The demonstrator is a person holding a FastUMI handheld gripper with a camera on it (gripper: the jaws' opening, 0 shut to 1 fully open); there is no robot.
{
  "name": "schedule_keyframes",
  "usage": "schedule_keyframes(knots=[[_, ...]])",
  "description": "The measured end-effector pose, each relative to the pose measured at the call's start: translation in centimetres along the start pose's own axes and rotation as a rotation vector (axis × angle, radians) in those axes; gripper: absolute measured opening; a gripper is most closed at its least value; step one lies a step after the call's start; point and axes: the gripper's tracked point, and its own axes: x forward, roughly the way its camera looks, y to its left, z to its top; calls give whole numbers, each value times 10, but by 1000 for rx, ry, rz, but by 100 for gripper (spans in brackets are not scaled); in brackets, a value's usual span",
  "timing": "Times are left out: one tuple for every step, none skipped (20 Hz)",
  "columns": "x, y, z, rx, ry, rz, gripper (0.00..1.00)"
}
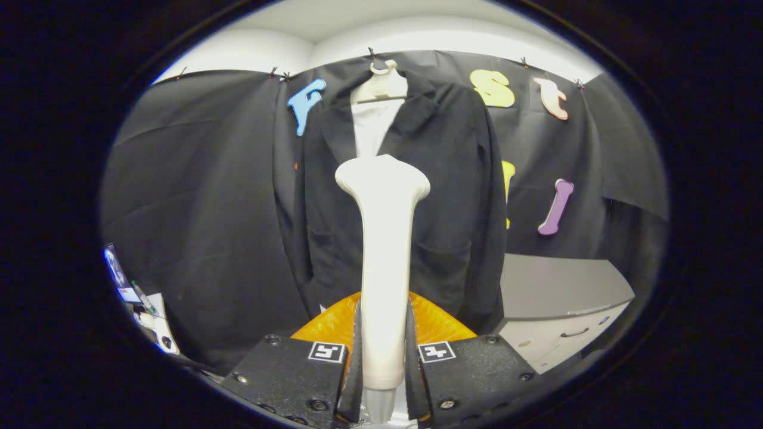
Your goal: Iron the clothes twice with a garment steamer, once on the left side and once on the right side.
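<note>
Gripper [382,351] fingers clamp the handle of a tall cream plastic garment steamer [383,250], upright between them. Beyond its head, perhaps just short of touching, hangs a black suit jacket [453,179] on a white hanger [381,86].

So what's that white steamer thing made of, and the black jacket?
The steamer, clamped between the gripper's two fingers, looks like smooth hard plastic: it is evenly glossy, with soft highlights. The jacket, hanging on a hanger just beyond it, looks like matte woven cloth, perhaps wool-like; it shows no shine and hangs in soft folds.
</note>
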Motion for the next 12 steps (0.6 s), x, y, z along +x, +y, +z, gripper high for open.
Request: schedule_keyframes(knots=[[0, 4, 11, -7, -21, 12, 32], [1, 14, 26, -13, -42, 22, 32], [3, 23, 42, -18, -62, 31, 32], [3, 33, 58, -17, -80, 39, 32], [6, 41, 73, -14, -98, 50, 32], [7, 52, 86, -15, -117, 60, 32], [9, 61, 101, -18, -134, 70, 32], [11, 69, 114, -20, -152, 81, 32], [10, 76, 127, -26, -171, 90, 32], [12, 85, 137, -34, -190, 98, 32], [17, 92, 148, -41, -205, 104, 32], [24, 96, 157, -44, -215, 111, 32]])
